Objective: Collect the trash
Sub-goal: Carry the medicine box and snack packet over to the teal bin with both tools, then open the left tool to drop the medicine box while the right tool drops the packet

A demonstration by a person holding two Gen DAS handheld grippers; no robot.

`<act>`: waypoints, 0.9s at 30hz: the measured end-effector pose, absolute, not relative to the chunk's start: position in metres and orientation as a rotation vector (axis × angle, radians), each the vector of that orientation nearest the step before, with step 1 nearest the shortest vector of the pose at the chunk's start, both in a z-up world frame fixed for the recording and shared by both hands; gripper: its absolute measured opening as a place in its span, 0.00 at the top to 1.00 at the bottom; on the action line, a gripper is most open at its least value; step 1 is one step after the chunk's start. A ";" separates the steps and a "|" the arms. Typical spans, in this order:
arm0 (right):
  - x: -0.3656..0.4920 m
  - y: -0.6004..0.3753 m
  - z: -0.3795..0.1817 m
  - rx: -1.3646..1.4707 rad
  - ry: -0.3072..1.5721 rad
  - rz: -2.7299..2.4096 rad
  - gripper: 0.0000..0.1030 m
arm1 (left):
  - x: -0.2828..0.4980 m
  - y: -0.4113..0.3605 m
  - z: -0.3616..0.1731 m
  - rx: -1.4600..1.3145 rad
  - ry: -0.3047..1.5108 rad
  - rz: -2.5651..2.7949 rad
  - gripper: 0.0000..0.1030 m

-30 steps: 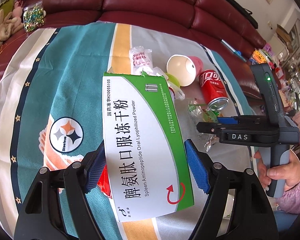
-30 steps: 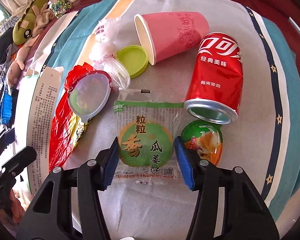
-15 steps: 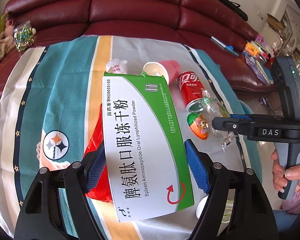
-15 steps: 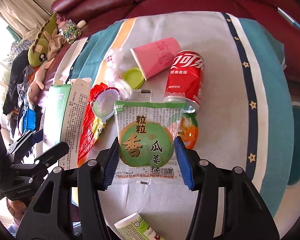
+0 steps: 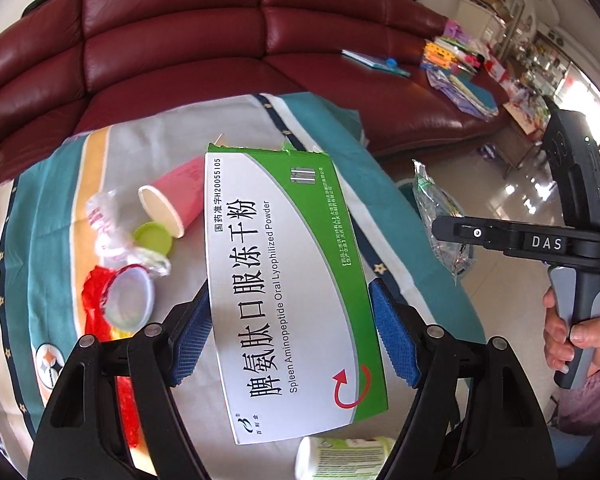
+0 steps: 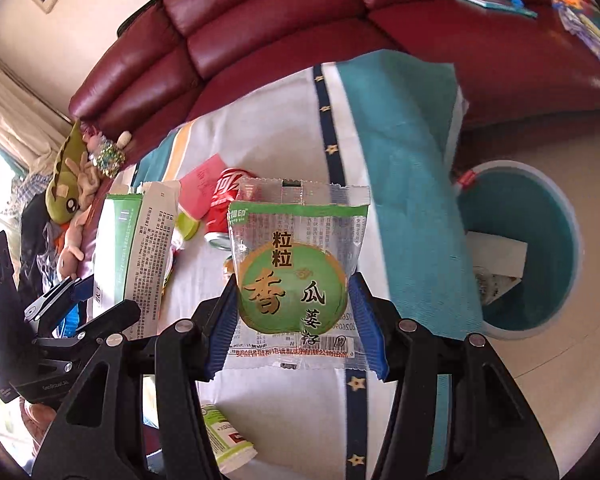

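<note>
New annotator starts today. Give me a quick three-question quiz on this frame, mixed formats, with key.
1. True or false: the left gripper is empty.
2. What does the right gripper hold? A) can B) snack packet C) pink cup
3. Fill in: the bin stands on the ____, beside the table.

Key:
1. False: it is shut on the medicine box.
2. B, the snack packet; the can and the pink cup lie on the table.
3. floor

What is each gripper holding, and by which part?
Left gripper: green-and-white medicine box, clamped across its long side edges. Right gripper: green snack packet, clamped by its side edges, low down.
</note>
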State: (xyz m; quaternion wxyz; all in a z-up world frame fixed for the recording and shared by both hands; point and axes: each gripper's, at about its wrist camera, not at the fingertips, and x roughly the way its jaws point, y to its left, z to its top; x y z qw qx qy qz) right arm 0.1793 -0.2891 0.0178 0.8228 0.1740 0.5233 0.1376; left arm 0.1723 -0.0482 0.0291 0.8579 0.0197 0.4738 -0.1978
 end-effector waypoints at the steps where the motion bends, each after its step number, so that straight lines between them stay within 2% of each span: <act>1: 0.178 -0.303 0.018 0.388 1.105 0.276 0.50 | 0.174 -0.062 0.030 0.055 0.997 -0.438 0.26; 15: 0.135 -0.479 -0.002 0.623 1.000 0.049 0.50 | 0.199 -0.243 0.008 0.267 1.053 -0.642 0.26; 27: 0.141 -0.530 -0.035 0.716 1.022 0.006 0.50 | 0.228 -0.329 -0.035 0.339 1.138 -0.688 0.26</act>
